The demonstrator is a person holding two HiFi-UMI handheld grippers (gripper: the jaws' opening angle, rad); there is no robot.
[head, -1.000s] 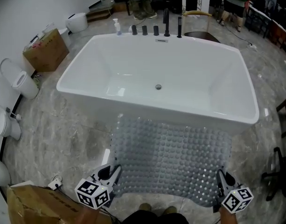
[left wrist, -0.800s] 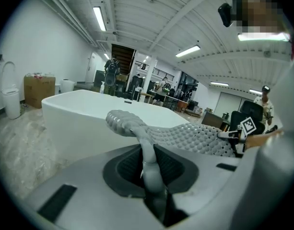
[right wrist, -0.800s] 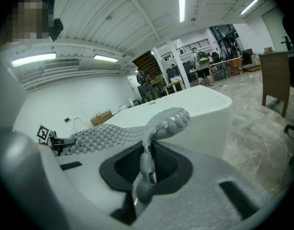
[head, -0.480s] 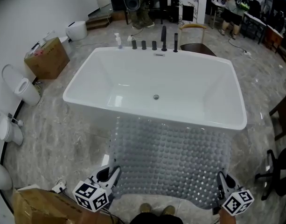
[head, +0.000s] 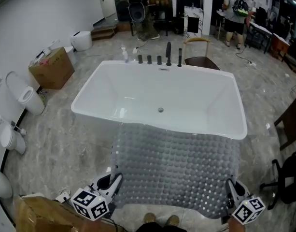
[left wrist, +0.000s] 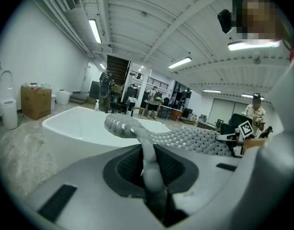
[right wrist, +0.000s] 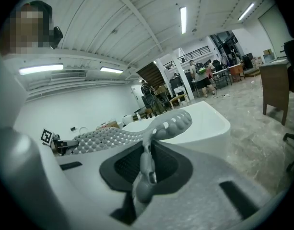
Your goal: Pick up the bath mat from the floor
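1. Bath mat (head: 174, 168), grey and covered in round bumps, hangs spread between the two grippers above a grey marbled floor (head: 65, 139). Its far edge reaches the front rim of a white bathtub (head: 196, 95); whether it touches the rim I cannot tell.
2. The left gripper (head: 114, 182) pinches the mat's near left corner and the right gripper (head: 231, 190) pinches its near right corner. In each case the jaws are pressed onto the thin edge.
3. The room is large and white-walled. Toilets (head: 24, 98) stand along the left wall, a chair (head: 198, 57) stands behind the tub, and people are among desks at the back.
4. The head view alone shows the whole mat, the tub's inside and a person's shoe tips at the bottom edge.
5. The gripper views alone show the ceiling with its strip lights, and the mat's edge folded between each pair of jaws with its outer corners curling up. Each of these views also catches the opposite gripper at the mat's other corner.
6. The tub's inside is bare white with a drain (head: 161, 110), and dark taps (head: 168, 54) and a small bottle (head: 124, 54) sit at its far rim.
7. A cardboard box (head: 51, 67) by the left wall has items poking out of the top, too small to identify.
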